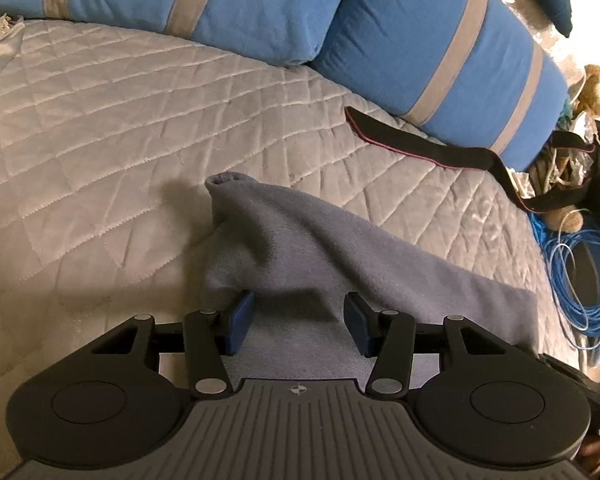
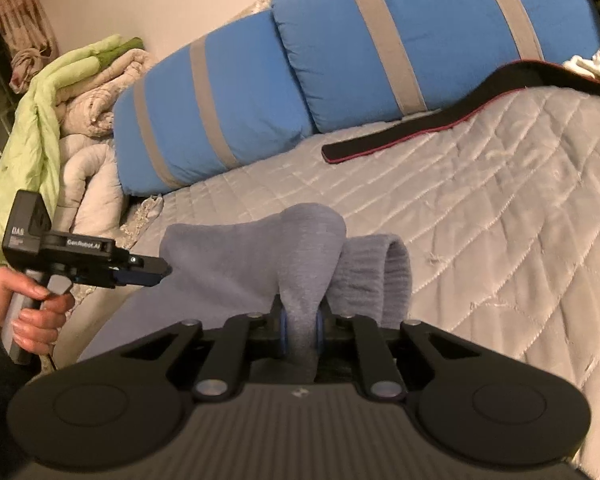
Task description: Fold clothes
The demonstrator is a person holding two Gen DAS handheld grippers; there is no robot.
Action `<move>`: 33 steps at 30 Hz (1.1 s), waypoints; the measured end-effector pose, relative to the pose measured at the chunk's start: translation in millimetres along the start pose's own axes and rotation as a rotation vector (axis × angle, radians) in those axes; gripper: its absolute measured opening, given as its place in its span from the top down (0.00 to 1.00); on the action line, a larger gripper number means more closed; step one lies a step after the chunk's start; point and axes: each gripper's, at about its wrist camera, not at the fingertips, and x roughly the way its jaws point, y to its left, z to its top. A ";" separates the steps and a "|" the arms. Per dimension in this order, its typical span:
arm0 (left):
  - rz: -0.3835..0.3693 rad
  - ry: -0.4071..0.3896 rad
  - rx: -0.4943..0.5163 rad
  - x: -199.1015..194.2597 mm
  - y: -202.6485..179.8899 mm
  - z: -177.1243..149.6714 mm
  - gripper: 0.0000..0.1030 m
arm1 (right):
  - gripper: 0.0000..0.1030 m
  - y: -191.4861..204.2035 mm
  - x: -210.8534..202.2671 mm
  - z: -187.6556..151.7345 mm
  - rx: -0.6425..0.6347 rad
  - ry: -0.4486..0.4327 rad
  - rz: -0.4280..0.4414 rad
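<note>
A grey-blue fleece garment lies on the quilted bed, one part pulled up into a peak. My left gripper is open just above the garment's near edge, its blue pads apart with cloth lying between and under them. In the right wrist view my right gripper is shut on a bunched fold of the garment, lifting it; a ribbed cuff droops beside it on the right. The left gripper shows at the left, held by a hand, its tip at the garment's left edge.
Two blue pillows with grey stripes line the far side of the quilted bedspread. A black strap with red piping lies in front of them. Blue cable coils and clutter sit off the bed's right. Rolled green and beige bedding is piled at the left.
</note>
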 end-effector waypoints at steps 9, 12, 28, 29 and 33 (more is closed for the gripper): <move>0.014 -0.059 -0.103 5.0 27.8 30.3 0.54 | 0.40 -5.3 10.9 14.7 0.047 -0.057 0.026; 0.011 -0.047 -0.117 17.6 32.5 40.6 0.54 | 0.39 -9.5 17.1 20.6 0.078 -0.062 0.033; 0.150 -0.062 0.033 65.4 18.2 50.0 0.61 | 0.87 -23.4 25.1 13.6 0.149 -0.029 -0.055; 0.152 -0.067 0.037 65.8 18.1 50.1 0.61 | 0.87 -24.1 24.7 12.7 0.151 -0.028 -0.056; 0.134 -0.081 0.029 64.7 21.4 51.3 0.60 | 0.83 -25.5 22.6 11.9 0.149 -0.034 -0.045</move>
